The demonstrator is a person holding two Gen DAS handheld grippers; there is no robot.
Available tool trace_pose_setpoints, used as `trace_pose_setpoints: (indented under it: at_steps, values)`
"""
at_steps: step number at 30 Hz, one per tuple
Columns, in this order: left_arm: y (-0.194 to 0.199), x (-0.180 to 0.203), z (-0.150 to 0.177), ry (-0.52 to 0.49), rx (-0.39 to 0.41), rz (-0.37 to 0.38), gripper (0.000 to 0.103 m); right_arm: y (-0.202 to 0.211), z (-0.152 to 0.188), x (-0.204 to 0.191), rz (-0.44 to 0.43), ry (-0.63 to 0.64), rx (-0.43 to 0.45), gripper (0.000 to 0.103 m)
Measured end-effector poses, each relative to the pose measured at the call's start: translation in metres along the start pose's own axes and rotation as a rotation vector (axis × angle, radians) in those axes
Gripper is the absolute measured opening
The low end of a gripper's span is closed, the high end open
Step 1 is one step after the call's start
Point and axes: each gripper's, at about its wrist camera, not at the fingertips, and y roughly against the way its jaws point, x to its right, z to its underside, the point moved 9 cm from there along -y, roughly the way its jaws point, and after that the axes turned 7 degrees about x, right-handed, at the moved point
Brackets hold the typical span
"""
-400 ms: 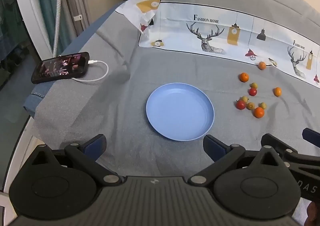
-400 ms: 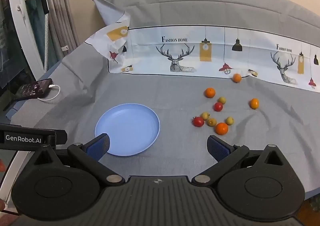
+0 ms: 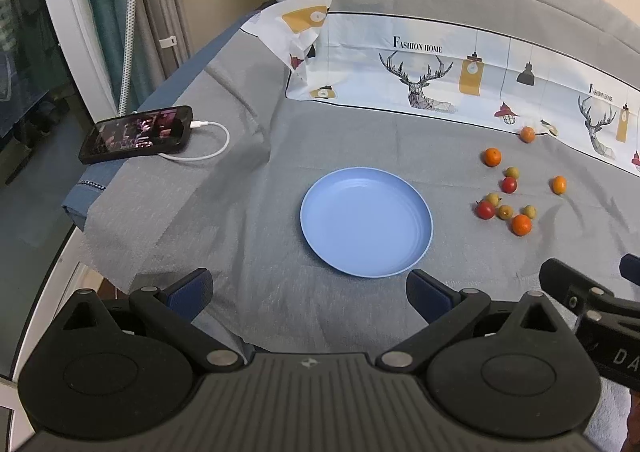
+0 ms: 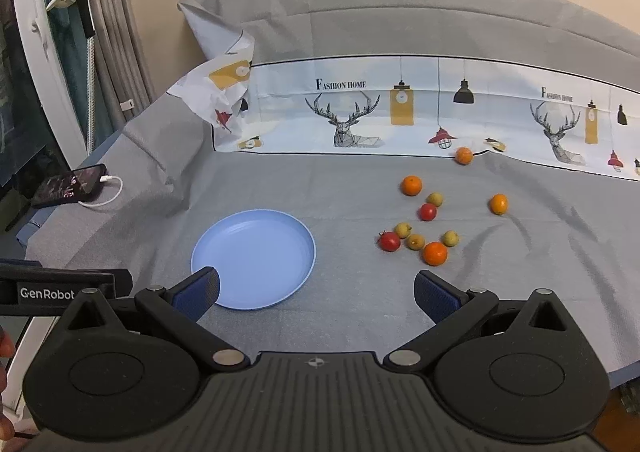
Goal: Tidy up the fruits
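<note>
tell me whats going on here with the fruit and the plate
A person holds a two-finger gripper in each hand over a grey cloth. The left gripper and right gripper are both open and hold nothing. The blue plate has no fruit in it; the small fruits lie scattered to its right, untouched.

My left camera looks down over its fingers at the blue plate (image 3: pixel 366 222), fruit (image 3: pixel 521 224) off right. My right camera sits further right, facing the fruit. Both share plate, fruit and phone (image 4: pixel 70 185) far left.
</note>
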Motion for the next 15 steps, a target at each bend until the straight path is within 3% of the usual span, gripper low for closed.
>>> trace_pose_setpoints:
  at_steps: [9, 15]
  values:
    - [0.004, -0.002, 0.007, -0.009, 0.036, -0.001, 0.103, -0.012, -0.012, -0.022, -0.02, -0.016, 0.043, 0.103]
    - [0.005, -0.004, 0.011, -0.008, 0.047, 0.0, 0.103, -0.015, -0.013, -0.028, -0.022, -0.025, 0.026, 0.103]
